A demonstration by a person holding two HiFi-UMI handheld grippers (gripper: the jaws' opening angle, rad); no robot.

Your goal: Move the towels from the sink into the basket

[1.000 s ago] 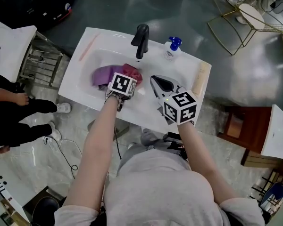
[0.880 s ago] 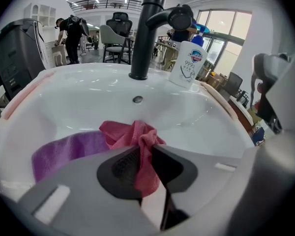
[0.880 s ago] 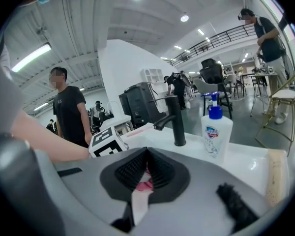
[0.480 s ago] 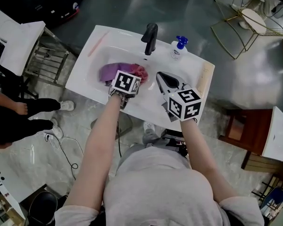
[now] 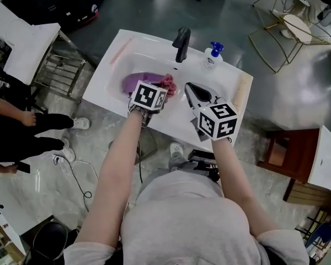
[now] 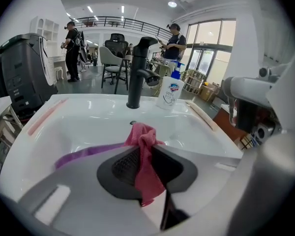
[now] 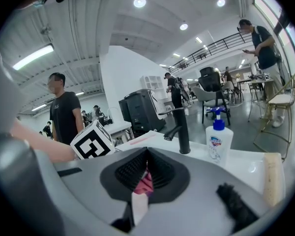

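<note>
Pink towel (image 6: 143,136): before the black faucet (image 6: 136,73), clamped in the left gripper (image 6: 140,151), apparently for lifting out of the sink (image 5: 107,76).
Purple towel (image 5: 133,83): left of the faucet, in the basin.
Right gripper (image 7: 146,154): jaws together, empty, probably kept clear.

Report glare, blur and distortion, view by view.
Head view: even light, sharp, faint sheen on the floor. Left gripper view: fisheye bows the sink; pink towel crisp. Right gripper view: black rounded corners, ceiling lights blown out, soap bottle sharp.
</note>
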